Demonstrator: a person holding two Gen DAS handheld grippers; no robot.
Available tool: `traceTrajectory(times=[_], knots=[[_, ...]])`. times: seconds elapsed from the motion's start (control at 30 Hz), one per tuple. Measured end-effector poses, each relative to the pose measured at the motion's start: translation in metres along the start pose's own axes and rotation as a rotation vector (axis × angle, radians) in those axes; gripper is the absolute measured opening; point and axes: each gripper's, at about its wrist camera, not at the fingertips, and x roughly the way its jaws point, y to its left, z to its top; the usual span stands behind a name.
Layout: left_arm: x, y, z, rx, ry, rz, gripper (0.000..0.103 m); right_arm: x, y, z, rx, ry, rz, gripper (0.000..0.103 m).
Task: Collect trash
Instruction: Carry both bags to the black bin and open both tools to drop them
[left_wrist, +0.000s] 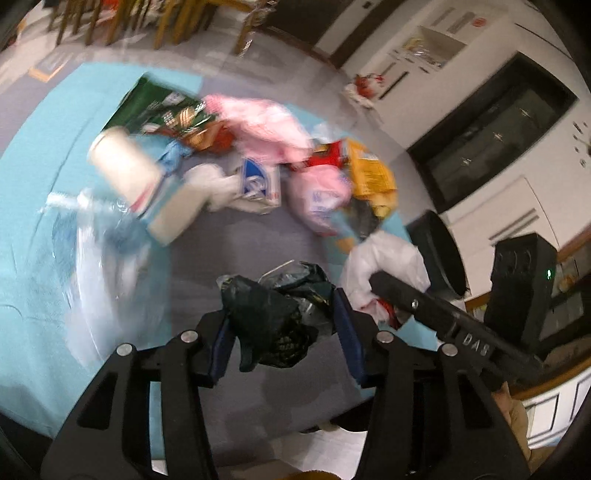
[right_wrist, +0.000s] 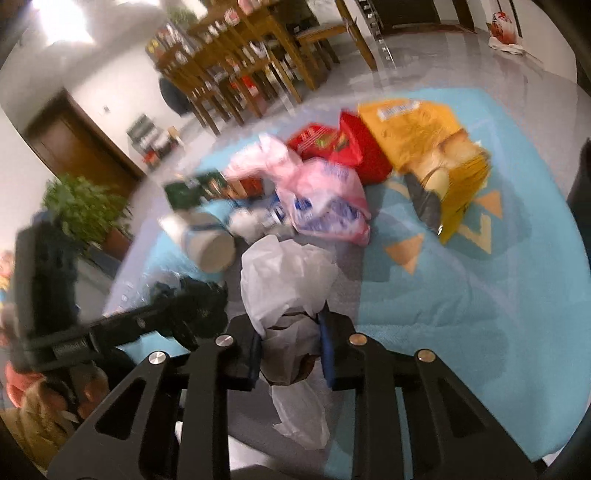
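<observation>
My left gripper (left_wrist: 282, 332) is shut on a crumpled black plastic bag (left_wrist: 273, 317) and holds it above the rug. My right gripper (right_wrist: 290, 350) is shut on a white plastic bag (right_wrist: 284, 280); this bag also shows in the left wrist view (left_wrist: 384, 262), with the right gripper's body beside it. More trash lies on the blue rug (right_wrist: 461, 295): pink plastic bags (right_wrist: 325, 199), a yellow snack bag (right_wrist: 424, 136), a red packet (right_wrist: 332, 142), a green packet (left_wrist: 159, 107), a white paper cup (left_wrist: 122, 162) and a small blue-and-white carton (left_wrist: 258, 184).
A clear plastic bag (left_wrist: 99, 258) lies at the rug's left side. Wooden chairs and a table (right_wrist: 251, 62) stand beyond the rug. A potted plant (right_wrist: 85, 210) stands left. White cabinets with a dark screen (left_wrist: 491, 129) line the wall. A red-and-white bag (right_wrist: 502, 29) sits on the floor.
</observation>
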Motion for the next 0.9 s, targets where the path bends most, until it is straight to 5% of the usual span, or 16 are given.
traceTrajectory(times=[0.43,0.57,0.7,0.9], knots=[[0.019,-0.088,0.047,0.163,-0.086,-0.103,0.051,-0.080,-0.056,0.025,0.129,-0.278,-0.055,0.027],[0.035,-0.131,0.066,0.235,-0.079,-0.133,0.051,-0.120,-0.086,0.034,0.199,-0.400,-0.135,0.027],[0.064,-0.187,0.080,0.333,-0.057,-0.196,0.051,-0.158,-0.132,0.036,0.290,-0.502,-0.312,0.027],[0.137,-0.271,0.084,0.424,0.060,-0.283,0.052,-0.181,-0.208,0.033,0.494,-0.526,-0.427,0.027]])
